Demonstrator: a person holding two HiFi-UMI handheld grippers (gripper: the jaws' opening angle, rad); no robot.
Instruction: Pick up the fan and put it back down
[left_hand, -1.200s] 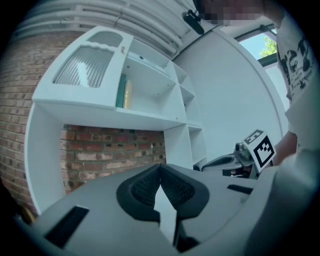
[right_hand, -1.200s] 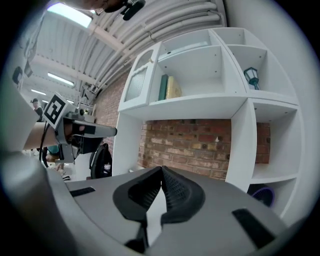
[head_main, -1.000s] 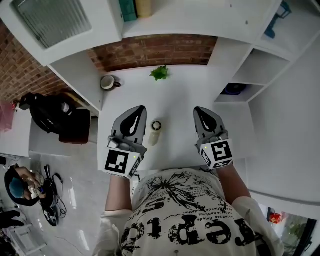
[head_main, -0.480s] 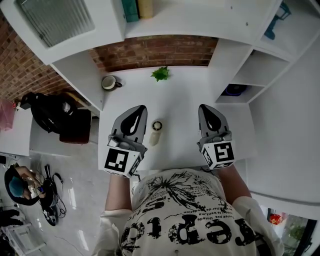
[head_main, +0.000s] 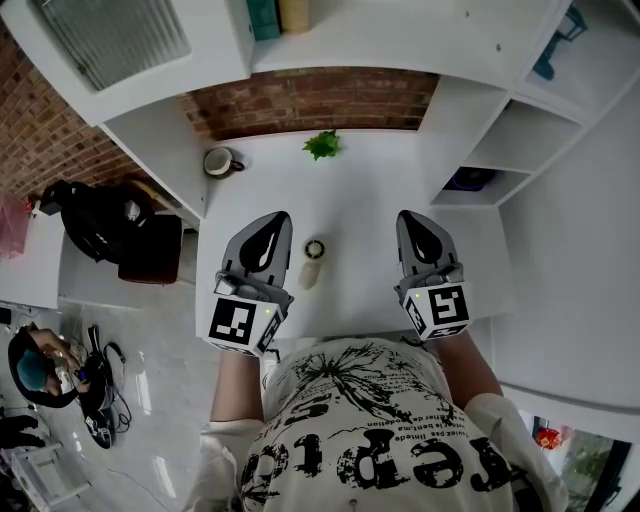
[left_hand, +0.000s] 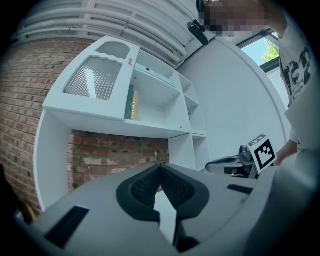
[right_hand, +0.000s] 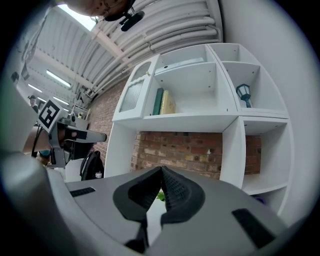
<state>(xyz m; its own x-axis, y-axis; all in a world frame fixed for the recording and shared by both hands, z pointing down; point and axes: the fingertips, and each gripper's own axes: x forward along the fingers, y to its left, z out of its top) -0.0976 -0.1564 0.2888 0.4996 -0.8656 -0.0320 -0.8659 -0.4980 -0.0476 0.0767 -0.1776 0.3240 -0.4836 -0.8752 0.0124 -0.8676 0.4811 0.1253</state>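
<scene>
The fan (head_main: 312, 262), a small cream hand-held one with a dark ring at its head, lies on the white desk (head_main: 355, 205) in the head view. It sits between my two grippers, nearer the left one, and neither touches it. My left gripper (head_main: 275, 217) is shut and holds nothing; its ribbed pads meet in the left gripper view (left_hand: 160, 166). My right gripper (head_main: 412, 215) is shut and holds nothing too, tips pressed together in the right gripper view (right_hand: 161, 169). Both gripper views miss the fan, hidden below the gripper bodies.
A mug (head_main: 218, 161) stands at the desk's back left and a small green plant (head_main: 321, 145) at the back middle, before a brick wall. White cubbies rise on the right, one holding a dark object (head_main: 466, 178). A black bag (head_main: 105, 225) rests on a chair left of the desk.
My right gripper has shifted slightly to the right. The left gripper and the fan have stayed where they were.
</scene>
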